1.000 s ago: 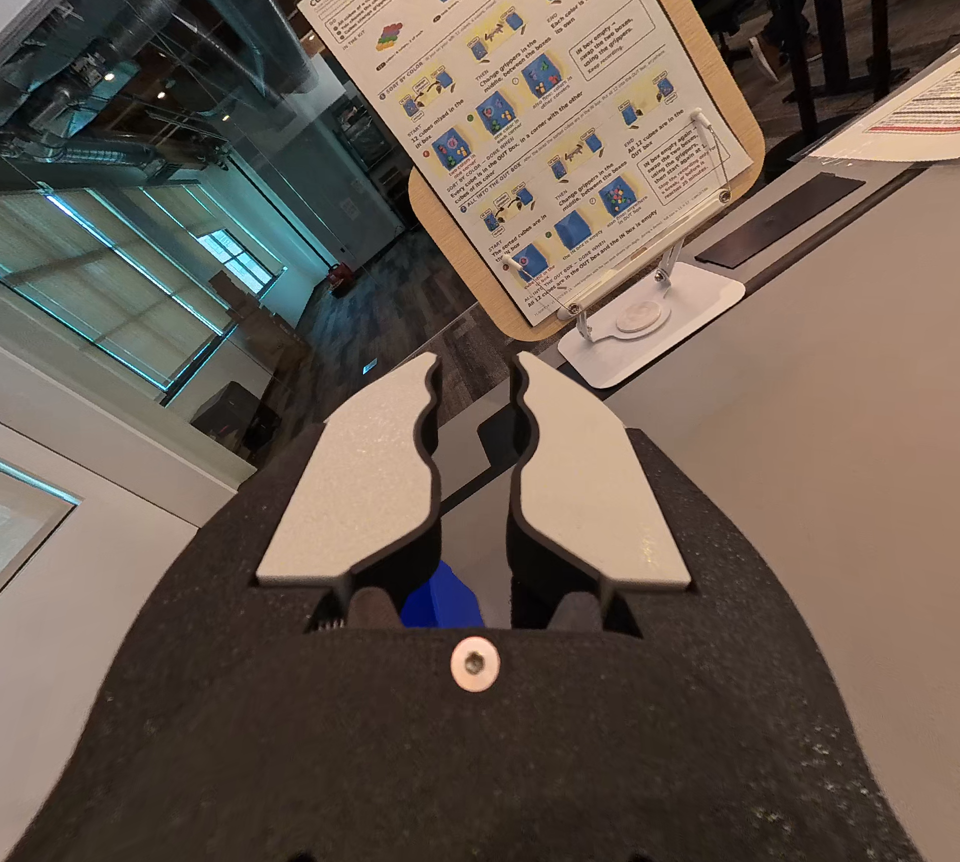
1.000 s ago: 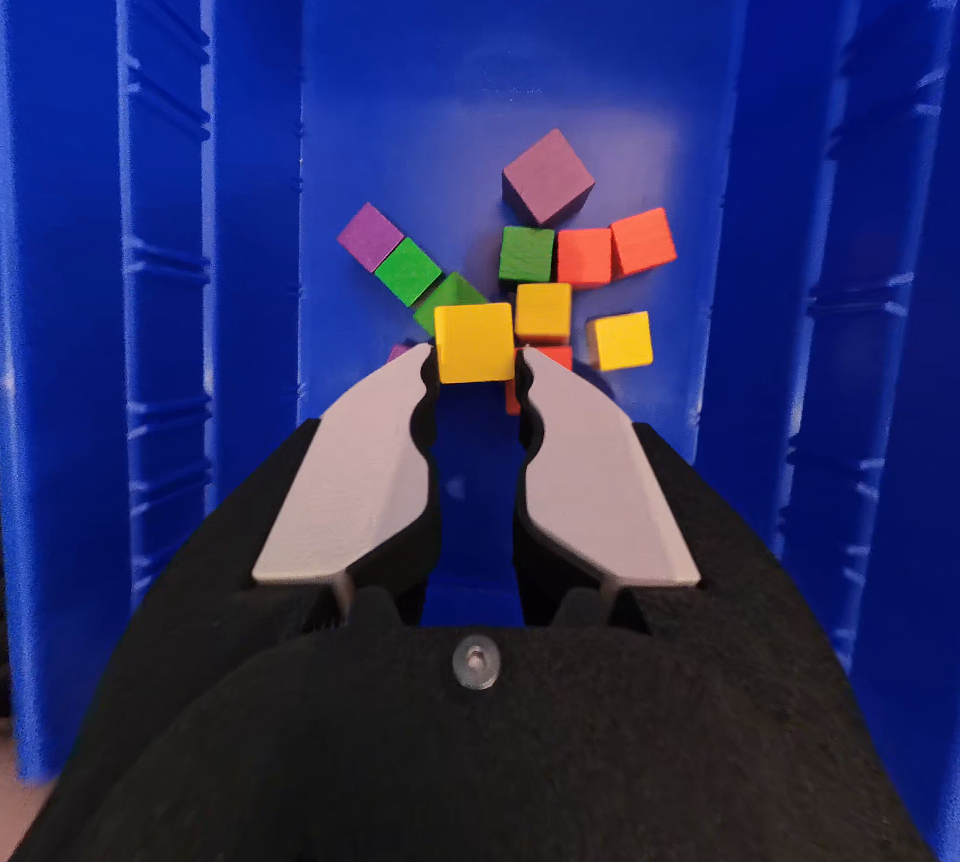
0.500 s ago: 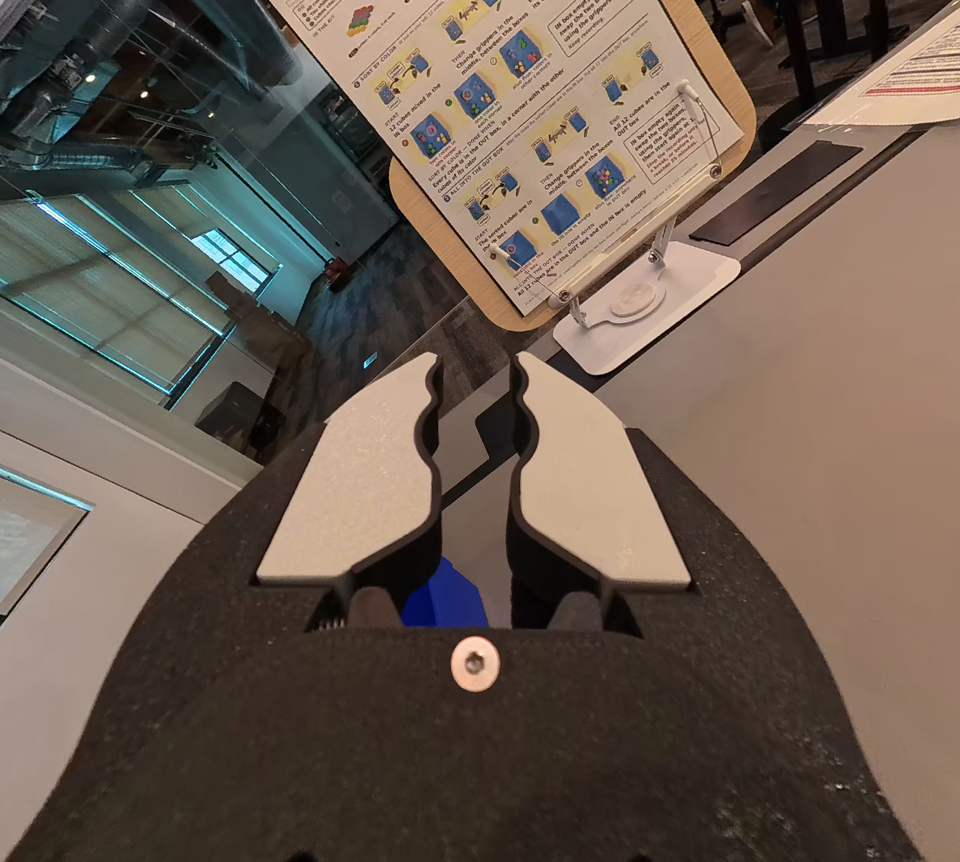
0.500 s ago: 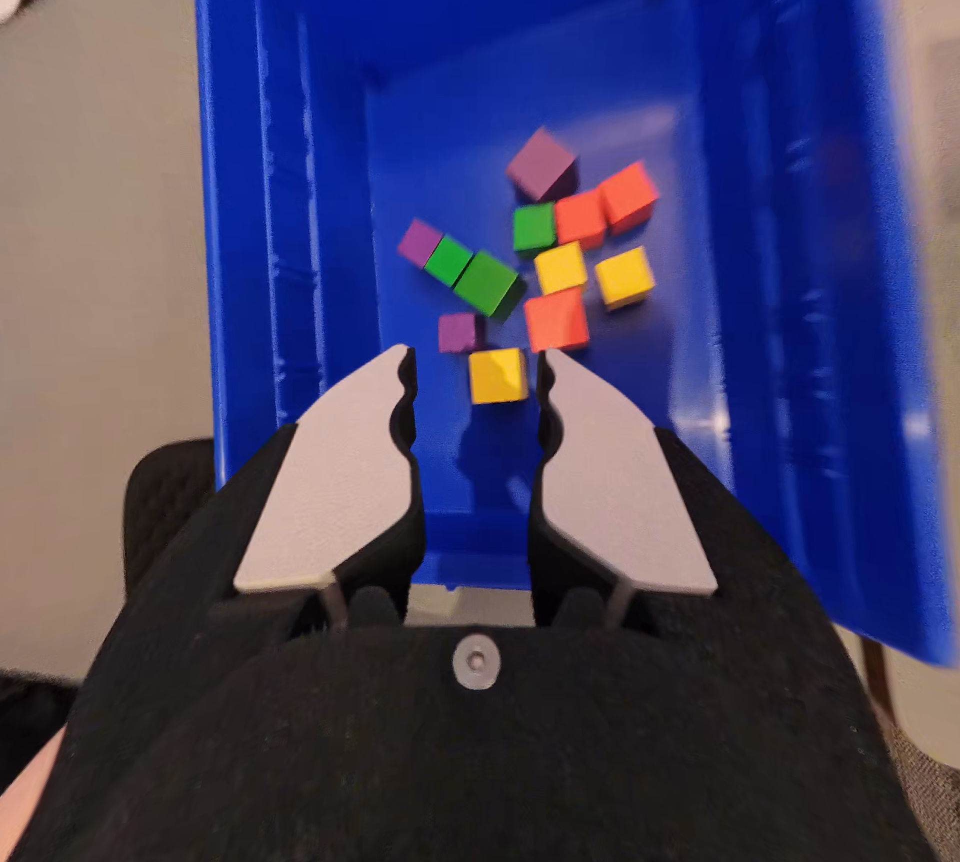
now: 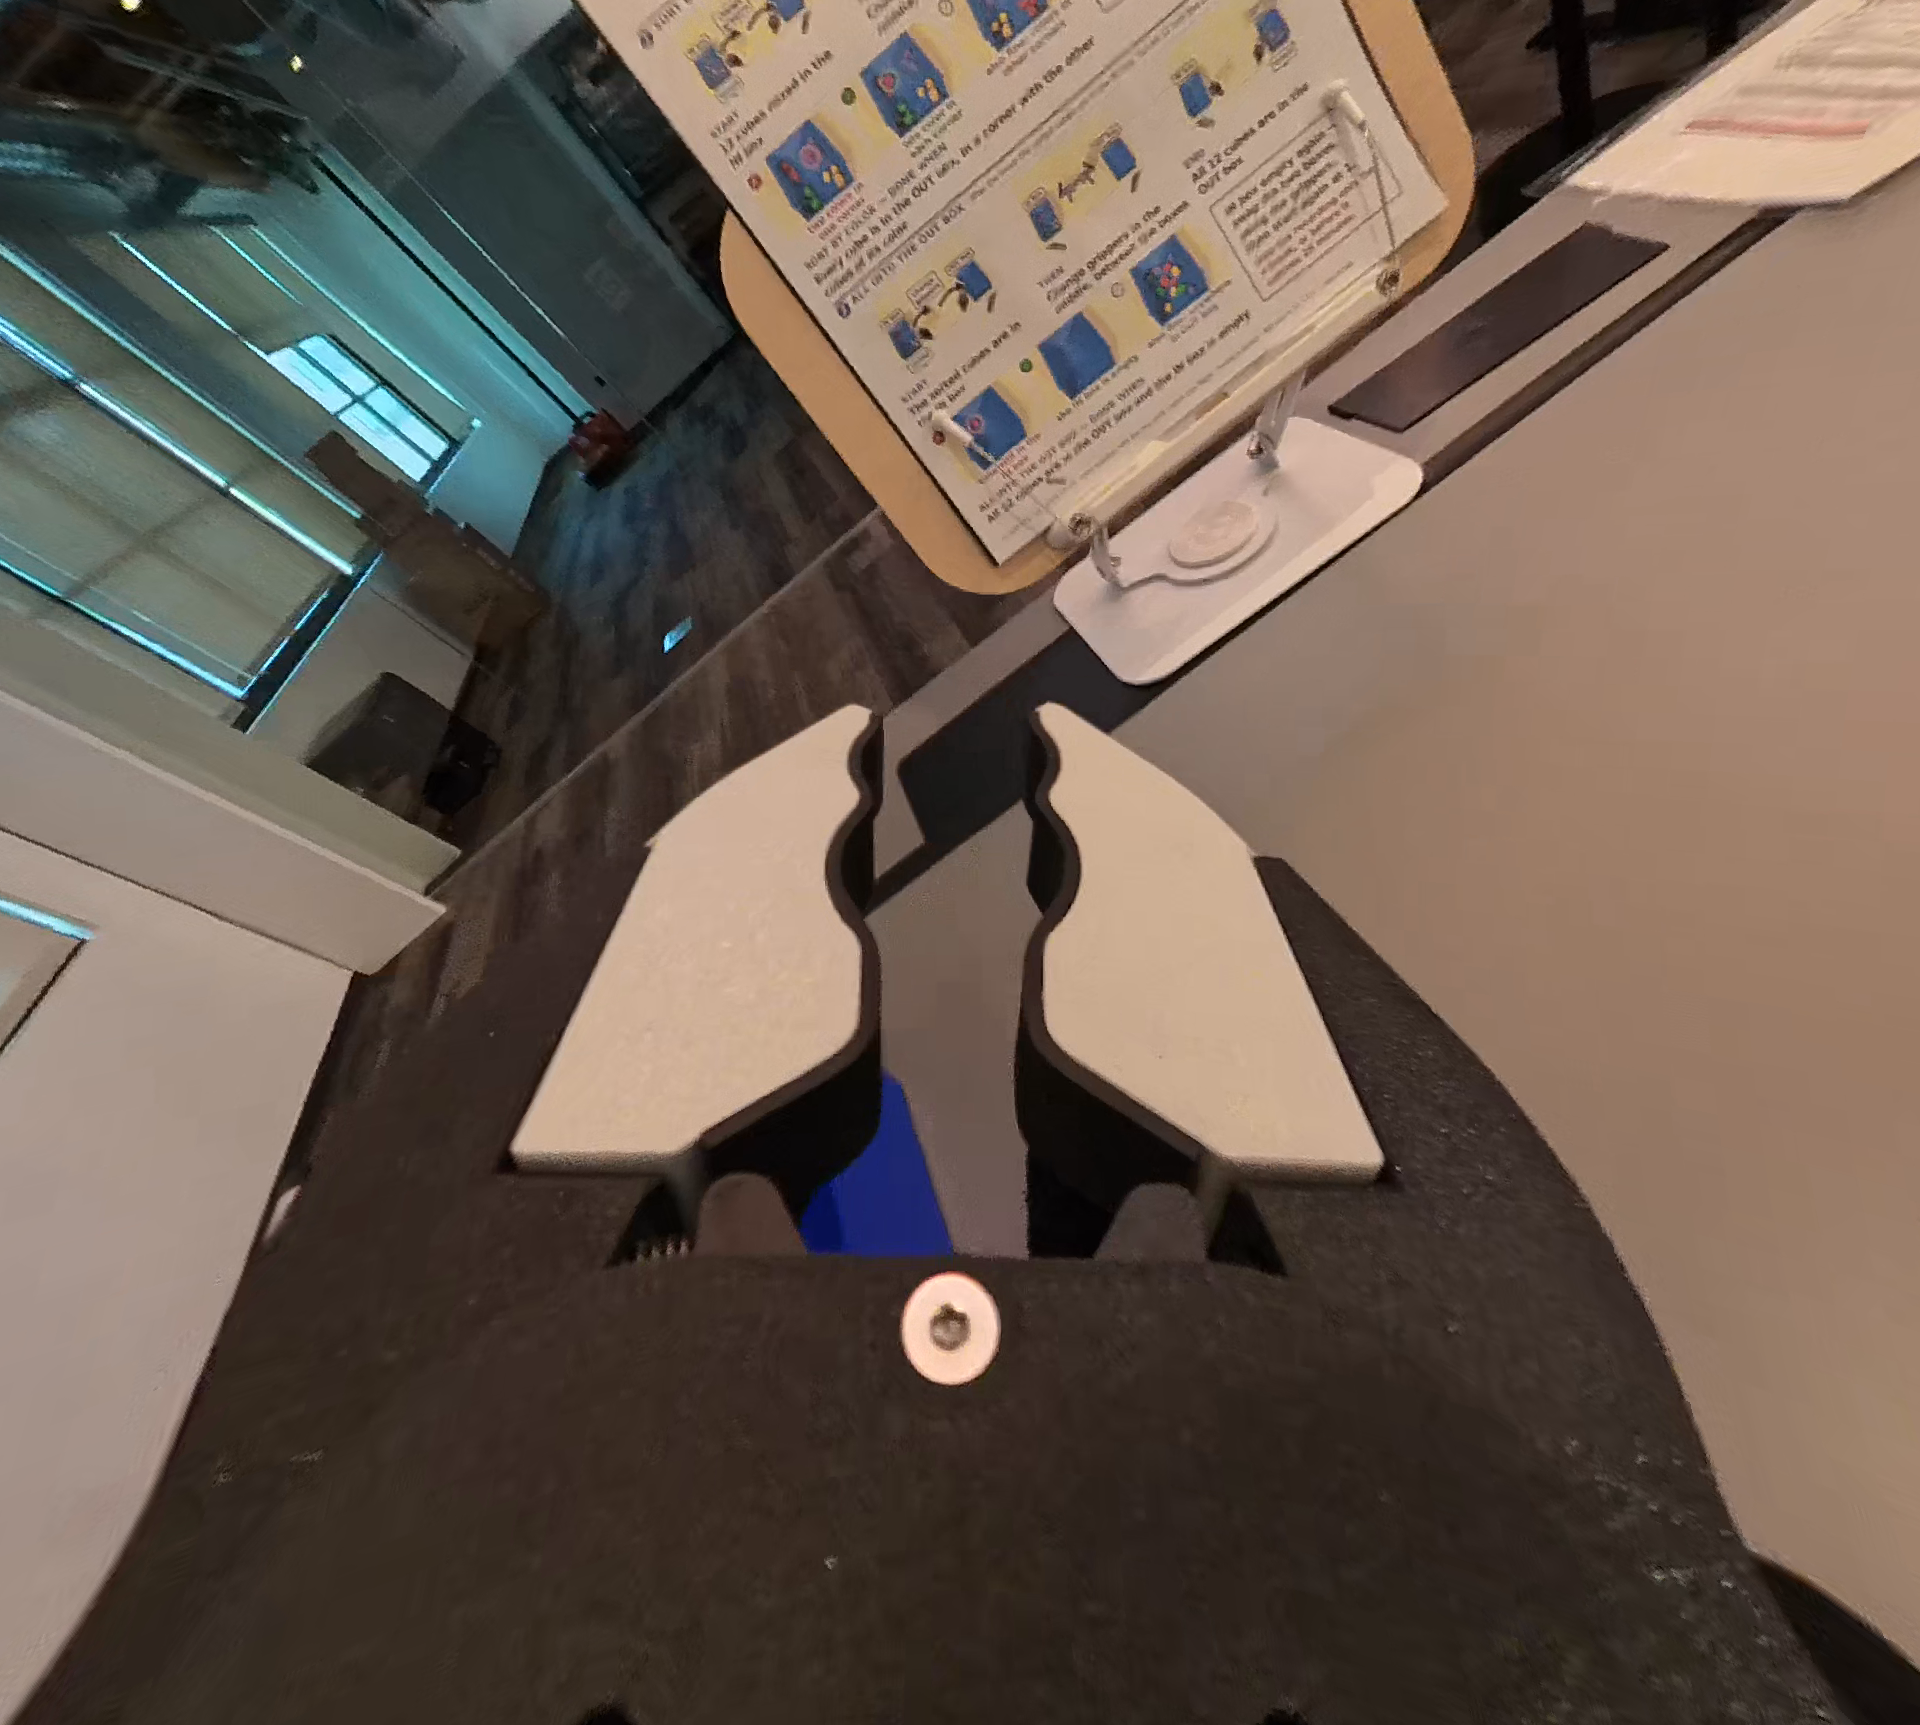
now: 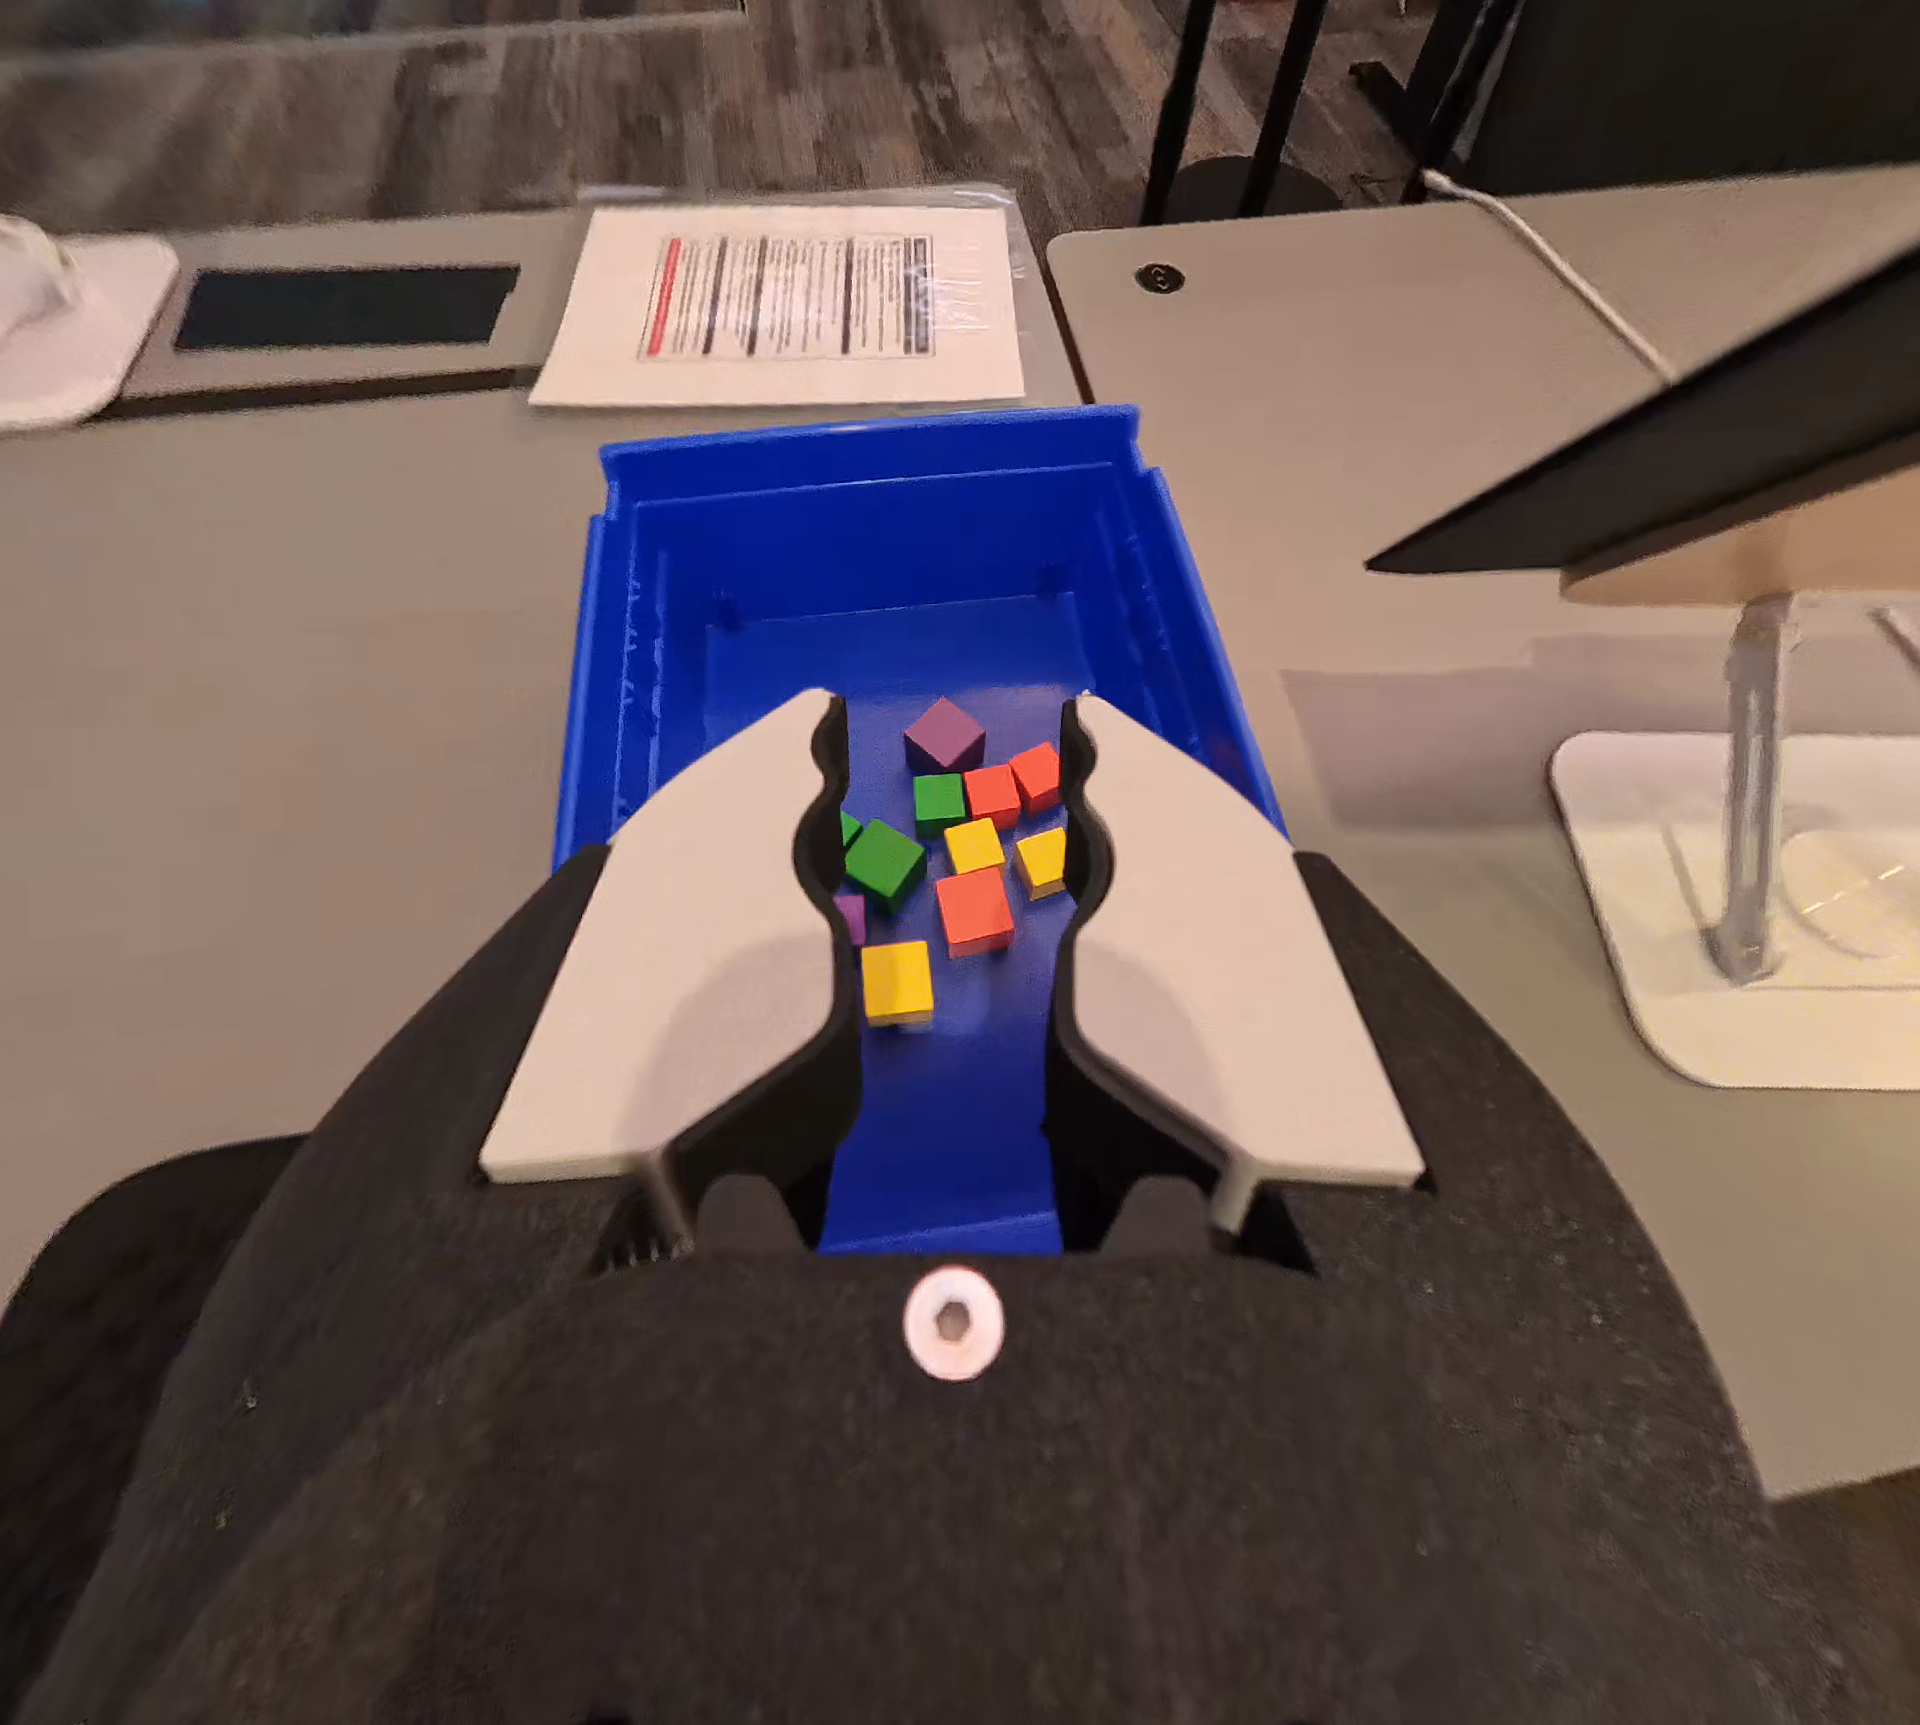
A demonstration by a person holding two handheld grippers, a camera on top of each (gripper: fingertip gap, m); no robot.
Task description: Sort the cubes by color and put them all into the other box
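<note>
Our right gripper (image 6: 951, 709) gapes empty; left gripper (image 5: 951, 719) narrow, empty. We'd pinch the light, rigid yellow cube (image 6: 897, 981), 6 o'clock of the pile, by flat sides.

Left gripper (image 5: 954, 725): body tilted, view canted, pointing outward and upward rather than down. Two pale grey fingers (image 5: 717, 958) stand parted by a narrow gap, nothing between them. Black housing fills the lower frame, one silver screw centred below the finger roots. Right gripper (image 6: 951, 704): level, angled forward and downward. Its fingers (image 6: 1226, 948) are spread wider than the left pair, tips clear of everything, nothing gripped. Inner edges of both finger pairs show the same wavy black padding. A dark rounded shape at the lower left edge of the right wrist view; cannot tell what it is.
</note>
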